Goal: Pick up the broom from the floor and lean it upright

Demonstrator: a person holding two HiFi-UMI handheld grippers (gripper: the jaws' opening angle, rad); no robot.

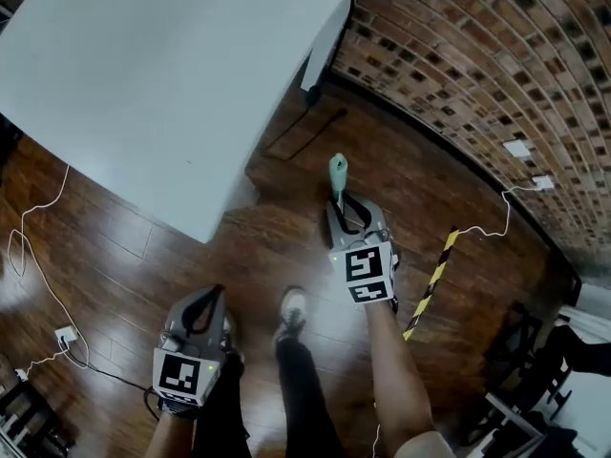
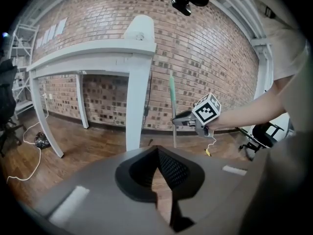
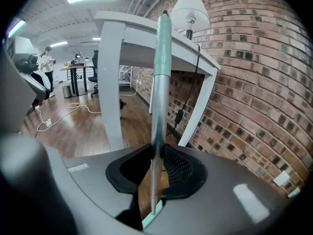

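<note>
My right gripper (image 1: 344, 204) is shut on the broom's handle (image 1: 338, 174), a silver pole with a pale green upper grip. The pole stands nearly upright between the pads (image 3: 155, 173) and rises past the table edge in the right gripper view, where the broom (image 3: 161, 72) fills the middle. Its head is hidden below the gripper. From the left gripper view I see the same broom (image 2: 172, 102) upright before the brick wall, with the right gripper (image 2: 185, 119) clamped on it. My left gripper (image 1: 210, 296) hangs lower left, jaws together (image 2: 159, 173), holding nothing.
A white table (image 1: 143, 65) stands to the left, with its leg (image 2: 137, 102) close by. The brick wall (image 1: 496, 74) curves behind. A yellow-black striped stick (image 1: 431, 280) and white cables (image 1: 38, 256) lie on the wood floor. A dark chair (image 1: 520, 351) is at the right. My shoe (image 1: 291, 310) is between the grippers.
</note>
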